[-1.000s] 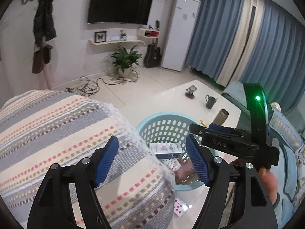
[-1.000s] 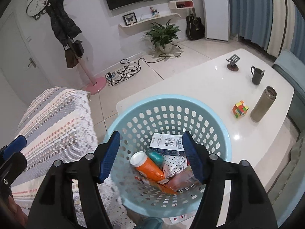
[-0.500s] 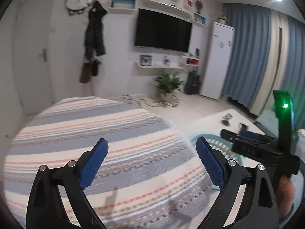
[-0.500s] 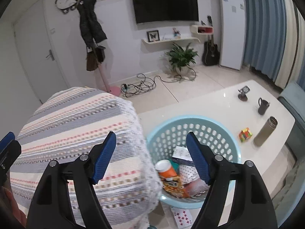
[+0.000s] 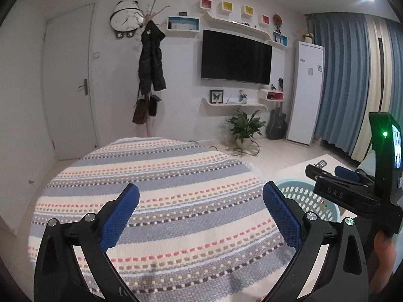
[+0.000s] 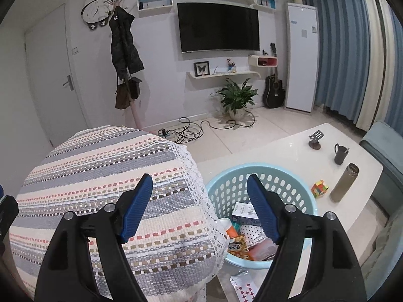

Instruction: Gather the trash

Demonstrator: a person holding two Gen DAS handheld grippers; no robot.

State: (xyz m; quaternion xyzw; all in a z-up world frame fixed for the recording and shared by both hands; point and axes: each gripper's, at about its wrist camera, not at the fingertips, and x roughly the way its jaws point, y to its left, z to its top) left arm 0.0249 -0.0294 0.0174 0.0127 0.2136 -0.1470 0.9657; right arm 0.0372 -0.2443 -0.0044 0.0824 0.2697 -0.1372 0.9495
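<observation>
A light blue perforated basket (image 6: 252,170) stands on the white table (image 6: 289,151), and its rim (image 5: 297,183) also shows in the left wrist view. Inside lie a white and blue box (image 6: 243,212), an orange bottle (image 6: 230,230), a dotted packet (image 6: 252,231) and an orange wrapper (image 6: 239,248). My right gripper (image 6: 199,179) is open and hangs above and behind the basket, with nothing between its fingers. My left gripper (image 5: 201,188) is over the striped cover (image 5: 163,201); its jaws are opening and hold nothing.
The striped woven cover (image 6: 100,176) fills the left foreground beside the basket. On the table stand a phone stand (image 6: 316,139), a dark mug (image 6: 340,153), a flask (image 6: 343,183) and a colour cube (image 6: 320,188). A patterned card (image 6: 245,289) lies under the basket's near side. Cables (image 6: 189,130) trail on the floor.
Both grippers have drawn back and up from the basket, which now sits lower and smaller in view. The left jaws have spread wider; the right jaws a little.
</observation>
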